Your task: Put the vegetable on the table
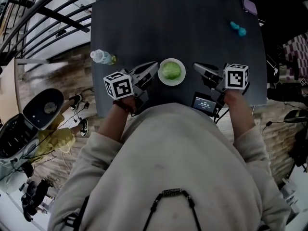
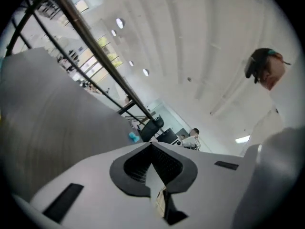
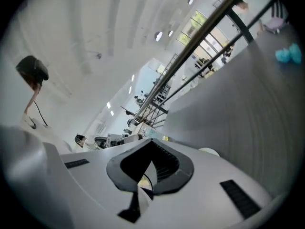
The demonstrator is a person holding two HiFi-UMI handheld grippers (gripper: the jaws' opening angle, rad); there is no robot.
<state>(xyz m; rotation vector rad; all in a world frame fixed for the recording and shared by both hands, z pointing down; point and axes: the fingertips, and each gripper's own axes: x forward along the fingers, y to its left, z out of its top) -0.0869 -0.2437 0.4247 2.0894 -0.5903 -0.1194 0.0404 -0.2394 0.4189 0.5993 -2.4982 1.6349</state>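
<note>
- Veg: green, roundish, sits in white bowl; bowl stands on dark table, near edge, dead ahead of the person at 12 o'clock.
- L gripper: clenched, jaws meet at the tips w/ nothing between, per its own view. Tip lies just beside the bowl rim; veg is at approx. 3 o'clock from it.
- R gripper: also clenched and empty. Tip is near the rim w/ a small gap; veg is at approx. 9 o'clock from it.
- Key relation: veg lies between the two tips, which point inward at it from either side. L looks a shade nearer, not by much.
- Long axis: none to speak of. Veg reads as a ball from above, so approach angle matters little; the bowl wall is what gets in the way.
- Stage: fits either veg due out onto bare tabletop, or bowl w/ veg already set down. Can't tell which.
- Other: bottle at 10 o'clock of L gripper, well apart from the bowl.
</note>
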